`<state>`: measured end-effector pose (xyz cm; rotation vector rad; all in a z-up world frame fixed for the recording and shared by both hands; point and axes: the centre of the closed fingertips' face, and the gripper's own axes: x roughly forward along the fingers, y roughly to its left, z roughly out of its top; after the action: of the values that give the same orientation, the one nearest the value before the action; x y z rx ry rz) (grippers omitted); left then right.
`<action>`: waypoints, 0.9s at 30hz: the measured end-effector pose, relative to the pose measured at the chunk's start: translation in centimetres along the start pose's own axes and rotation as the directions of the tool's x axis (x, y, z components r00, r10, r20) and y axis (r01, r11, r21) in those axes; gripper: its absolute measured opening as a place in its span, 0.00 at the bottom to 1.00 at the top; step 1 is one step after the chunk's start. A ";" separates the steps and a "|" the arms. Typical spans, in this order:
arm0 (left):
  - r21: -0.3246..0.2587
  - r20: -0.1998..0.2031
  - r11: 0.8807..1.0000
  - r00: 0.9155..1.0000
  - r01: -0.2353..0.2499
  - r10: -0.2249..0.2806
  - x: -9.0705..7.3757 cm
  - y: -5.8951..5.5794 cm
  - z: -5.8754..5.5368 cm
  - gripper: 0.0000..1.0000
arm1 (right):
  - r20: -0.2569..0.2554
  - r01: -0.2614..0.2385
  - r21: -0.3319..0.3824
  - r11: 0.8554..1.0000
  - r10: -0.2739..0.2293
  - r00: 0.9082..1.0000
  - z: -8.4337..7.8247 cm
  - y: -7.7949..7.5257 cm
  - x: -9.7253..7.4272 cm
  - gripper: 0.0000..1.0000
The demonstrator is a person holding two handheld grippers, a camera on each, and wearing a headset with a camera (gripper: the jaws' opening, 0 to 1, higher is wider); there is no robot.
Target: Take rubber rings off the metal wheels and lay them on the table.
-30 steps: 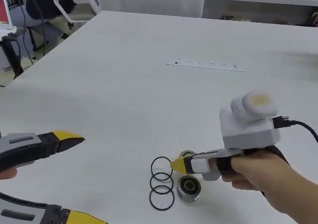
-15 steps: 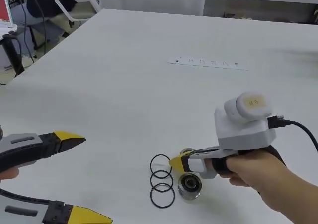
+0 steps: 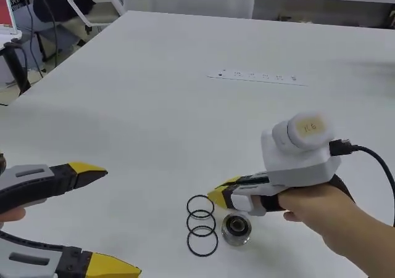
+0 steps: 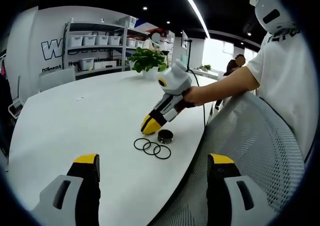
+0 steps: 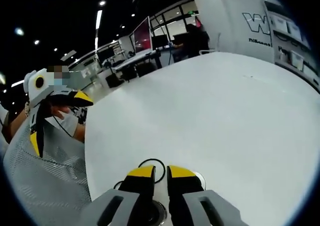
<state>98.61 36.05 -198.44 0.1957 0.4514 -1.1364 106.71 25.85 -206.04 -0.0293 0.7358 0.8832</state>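
Three black rubber rings (image 3: 201, 220) lie in a row on the white table (image 3: 154, 105). They show again in the left gripper view as rings (image 4: 152, 148). A metal wheel (image 3: 236, 227) stands just right of them, and the wheel (image 4: 165, 135) sits under the right gripper's tip. My right gripper (image 3: 217, 196) hovers just above the wheel and rings, its yellow jaws together and nothing visible between them. In its own view the right gripper (image 5: 161, 172) points over one ring (image 5: 150, 165). My left gripper (image 3: 117, 221) is wide open at the near left, well apart from the rings.
A white power strip (image 3: 256, 77) lies flat further back on the table. A chair (image 3: 92, 7) stands past the far left corner. The table's near edge runs close behind the rings (image 4: 185, 151), with a mesh chair back beside it.
My right gripper has risen a little and drawn back to the right. A second wheel seen behind its tip earlier is now hidden. The left gripper stays put, still open.
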 end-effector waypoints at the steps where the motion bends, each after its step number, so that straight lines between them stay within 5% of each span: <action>1: 0.002 -0.001 1.000 1.000 0.000 0.000 0.0 0.0 0.0 0.87 | 0.008 -0.006 0.004 1.000 0.006 1.000 0.2 0.0 -0.1 0.06; 7: 0.009 -0.004 1.000 1.000 0.001 -0.001 0.0 0.0 0.0 0.87 | 0.071 -0.018 -0.021 1.000 0.019 0.997 1.8 -0.1 -1.4 0.12; 15: 0.029 -0.010 1.000 1.000 0.001 -0.001 -0.1 0.4 0.4 0.87 | 0.181 -0.026 -0.080 0.996 0.041 0.983 3.8 -0.7 -3.3 0.21; 21: 0.066 -0.004 0.998 1.000 0.012 -0.012 -0.1 0.7 1.9 0.88 | 0.202 -0.027 -0.094 0.995 0.046 0.978 3.9 -1.4 -4.2 0.24; 27: 0.108 0.002 0.994 1.000 0.021 -0.022 0.0 1.2 3.4 0.88 | 0.172 -0.005 -0.084 0.996 0.019 0.985 2.6 -2.7 -4.5 0.26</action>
<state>100.59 35.26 -195.49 0.2837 0.3904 -1.1830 108.31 21.82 -202.13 -0.0218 0.5372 0.9156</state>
